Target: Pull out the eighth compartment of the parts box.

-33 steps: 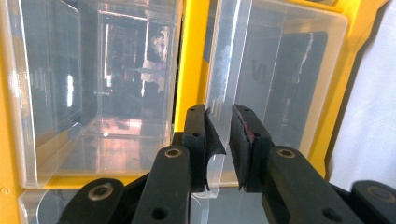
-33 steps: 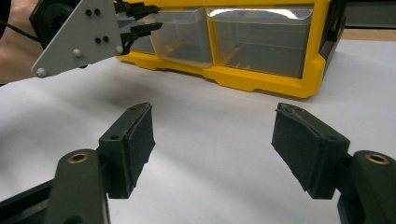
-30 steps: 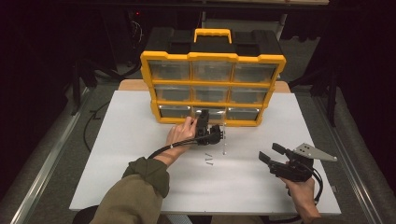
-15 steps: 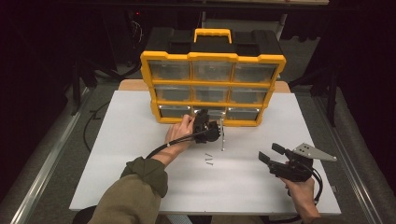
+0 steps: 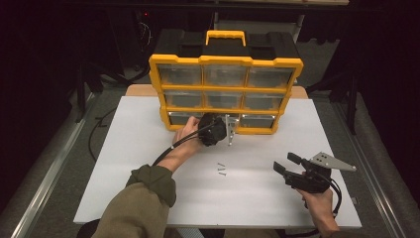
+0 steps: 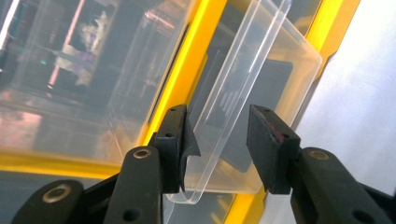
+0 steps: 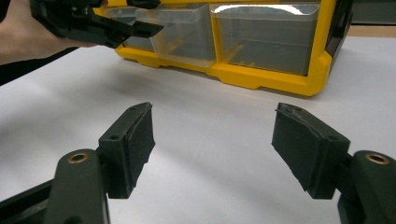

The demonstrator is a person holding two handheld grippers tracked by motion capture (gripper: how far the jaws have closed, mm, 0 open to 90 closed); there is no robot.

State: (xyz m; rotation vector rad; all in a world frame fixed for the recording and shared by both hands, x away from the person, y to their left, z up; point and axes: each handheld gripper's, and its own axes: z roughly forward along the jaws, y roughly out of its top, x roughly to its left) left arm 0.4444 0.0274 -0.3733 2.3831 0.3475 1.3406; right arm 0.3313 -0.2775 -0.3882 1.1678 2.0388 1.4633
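The left gripper (image 6: 217, 140) had just been opening at the front of the yellow organiser (image 5: 225, 62), its jaws now parted around the clear lip of the bottom middle drawer (image 6: 243, 102), one pad resting on the lip and the other standing off, so the grasp was released rather than clenched. Compared with a second earlier the hand sat slightly nearer the person, and the drawer stood pulled out of its slot; judging from that, the pull was done and the gripper was letting go. The right gripper (image 5: 292, 171) rested released and empty over the white table (image 5: 129, 148), near a few small screws (image 5: 221, 169). The right gripper view showed how far the drawer jutted forward; the left gripper view showed the loosened lip close up
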